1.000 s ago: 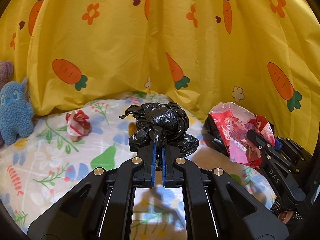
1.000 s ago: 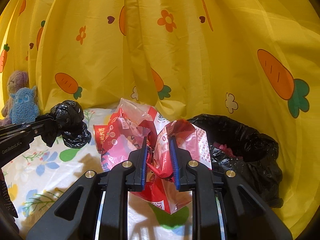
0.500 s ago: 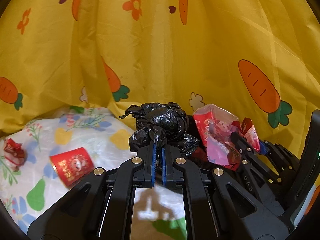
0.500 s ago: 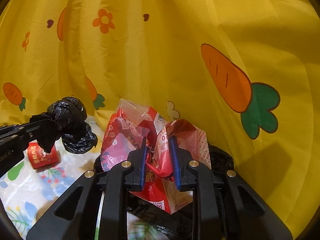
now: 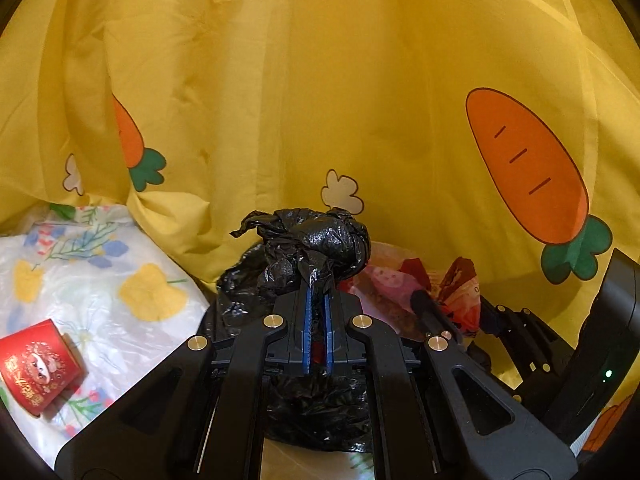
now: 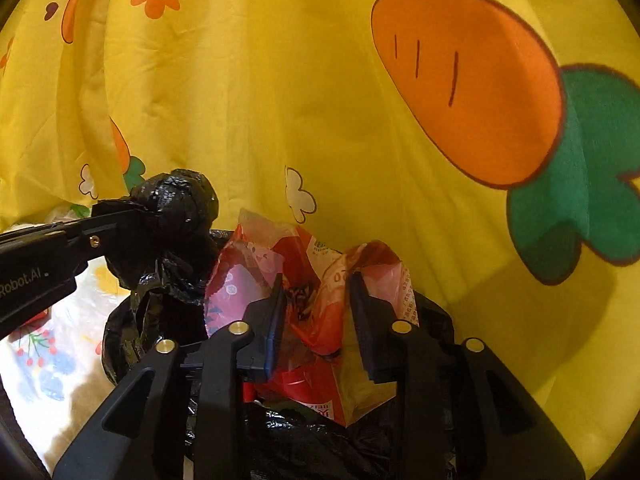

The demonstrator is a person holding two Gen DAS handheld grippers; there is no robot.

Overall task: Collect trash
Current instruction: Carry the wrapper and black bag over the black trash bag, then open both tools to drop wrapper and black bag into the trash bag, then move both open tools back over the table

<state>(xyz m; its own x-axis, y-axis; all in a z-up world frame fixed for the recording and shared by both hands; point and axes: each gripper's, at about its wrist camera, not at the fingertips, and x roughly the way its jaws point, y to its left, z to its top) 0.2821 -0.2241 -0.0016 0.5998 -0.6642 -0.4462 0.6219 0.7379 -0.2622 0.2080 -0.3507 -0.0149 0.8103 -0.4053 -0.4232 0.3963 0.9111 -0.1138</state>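
Note:
My left gripper [image 5: 316,300] is shut on a crumpled black plastic wad [image 5: 320,244] and holds it over the open black trash bag [image 5: 316,412]. My right gripper [image 6: 316,280] is open. The red and pink plastic wrapper [image 6: 316,264] sits loosely between its spread fingers, over the black trash bag [image 6: 120,336]. The left gripper with the wad [image 6: 176,208] shows at the left of the right wrist view. The right gripper and wrapper [image 5: 460,292] show at the right of the left wrist view.
A red paper cup [image 5: 38,368] lies on its side on the floral white sheet [image 5: 120,320] at the left. A yellow carrot-print curtain [image 5: 320,100] hangs close behind the bag.
Both grippers have moved right, over the black trash bag. The right gripper's fingers have spread apart and let go of the wrapper. The left gripper still grips the black wad.

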